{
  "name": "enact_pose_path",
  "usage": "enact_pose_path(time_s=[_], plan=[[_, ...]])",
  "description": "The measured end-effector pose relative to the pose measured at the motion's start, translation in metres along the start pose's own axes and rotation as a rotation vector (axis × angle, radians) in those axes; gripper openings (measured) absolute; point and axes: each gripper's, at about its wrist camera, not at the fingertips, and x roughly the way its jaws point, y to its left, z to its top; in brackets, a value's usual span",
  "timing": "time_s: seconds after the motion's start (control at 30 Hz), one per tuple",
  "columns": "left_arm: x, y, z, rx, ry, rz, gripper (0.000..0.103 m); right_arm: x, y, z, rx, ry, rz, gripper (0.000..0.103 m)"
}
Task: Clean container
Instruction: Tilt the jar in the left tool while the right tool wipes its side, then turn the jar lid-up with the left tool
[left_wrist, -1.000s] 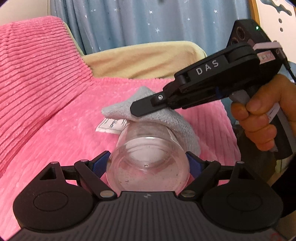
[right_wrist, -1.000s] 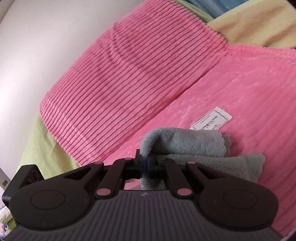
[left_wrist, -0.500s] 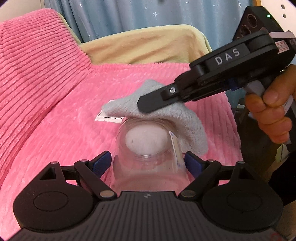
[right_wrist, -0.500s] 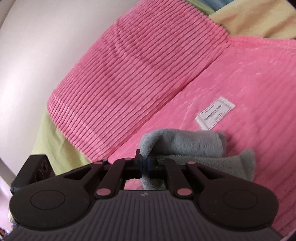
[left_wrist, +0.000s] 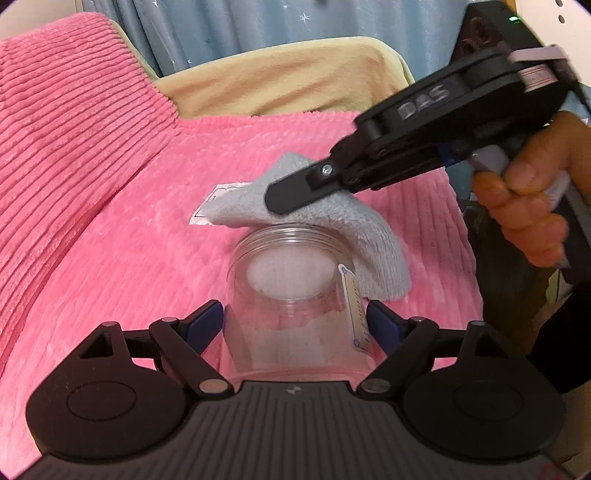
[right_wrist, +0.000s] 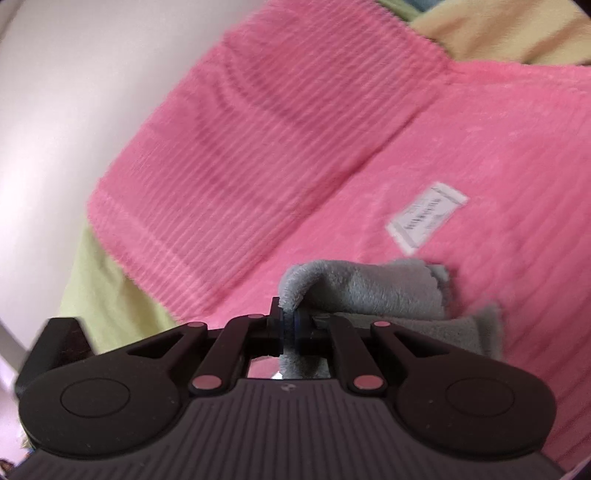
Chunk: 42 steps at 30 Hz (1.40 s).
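Clear plastic jar (left_wrist: 295, 295) is clamped on its sides between the blue pads of the left hand-held gripper (left_wrist: 295, 321), mouth tilted forward, probably so the inside can be reached. At the far rim of the jar lies a grey cloth (left_wrist: 332, 221), and the right hand-held gripper (right_wrist: 290, 328) is closed tight on a fold of it. The cloth is not inside the jar yet. Under the jar is a pink ribbed blanket (left_wrist: 110, 221).
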Motion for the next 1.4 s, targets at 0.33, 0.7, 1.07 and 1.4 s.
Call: enact_pose_path(time_s=[0.33,0.7,1.07,1.4], plan=[[0.018,-0.001,0.017,-0.037,0.057,0.026,0.087,-0.005,-0.003,0.003,0.020,-0.005,-0.016,0.004],[0.034,-0.002,0.038,-0.078,-0.015,0.063,0.086,-0.025,-0.019,0.011,0.057,-0.100,-0.089,0.004],[0.025,0.021,0.023,-0.194,-0.169,0.072,0.086,-0.034,-0.024,0.020,0.059,-0.187,-0.110,0.004],[0.049,0.020,0.018,-0.217,-0.313,0.136,0.087,-0.024,-0.003,0.018,-0.097,-0.222,-0.147,0.004]])
